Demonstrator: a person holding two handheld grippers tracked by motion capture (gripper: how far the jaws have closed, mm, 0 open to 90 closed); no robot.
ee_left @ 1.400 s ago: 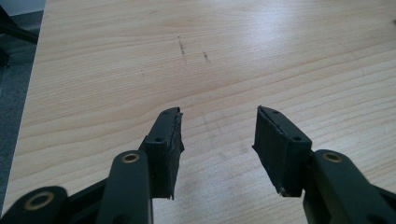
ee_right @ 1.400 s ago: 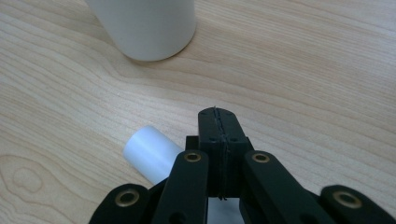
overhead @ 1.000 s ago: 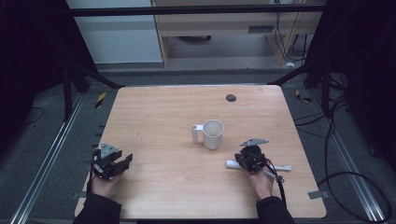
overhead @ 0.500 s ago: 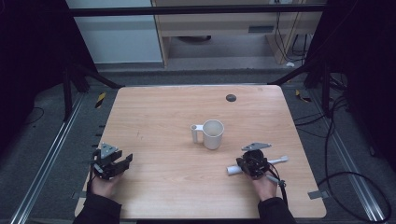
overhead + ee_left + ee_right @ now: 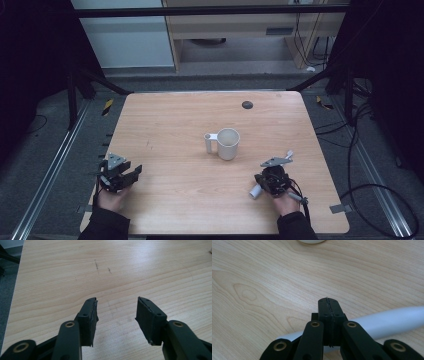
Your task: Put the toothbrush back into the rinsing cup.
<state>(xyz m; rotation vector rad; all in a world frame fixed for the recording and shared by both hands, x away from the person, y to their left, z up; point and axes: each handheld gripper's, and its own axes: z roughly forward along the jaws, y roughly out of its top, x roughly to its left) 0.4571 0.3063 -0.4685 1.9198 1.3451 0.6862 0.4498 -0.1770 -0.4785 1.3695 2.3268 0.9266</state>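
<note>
stage: early, tube not gripped | right claw [image 5: 267, 181]: pressed together over white tube [image 5: 387, 321], tube flat on bench [image 5: 170, 125] near-right of mug [image 5: 226, 143] | left claw [image 5: 116, 315]: spread, idle, far left of mug | left: grasp tube

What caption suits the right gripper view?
Shut jaws of the right gripper above a white rod lying across the wooden table.

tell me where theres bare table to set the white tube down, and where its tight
Most of the table is bare: the far strip between the mug and the far edge, apart from a small dark disc; the wide left half between the mug and the left gripper; the near middle between the two grippers. It is tightest around the right gripper, over the white tube.
</note>
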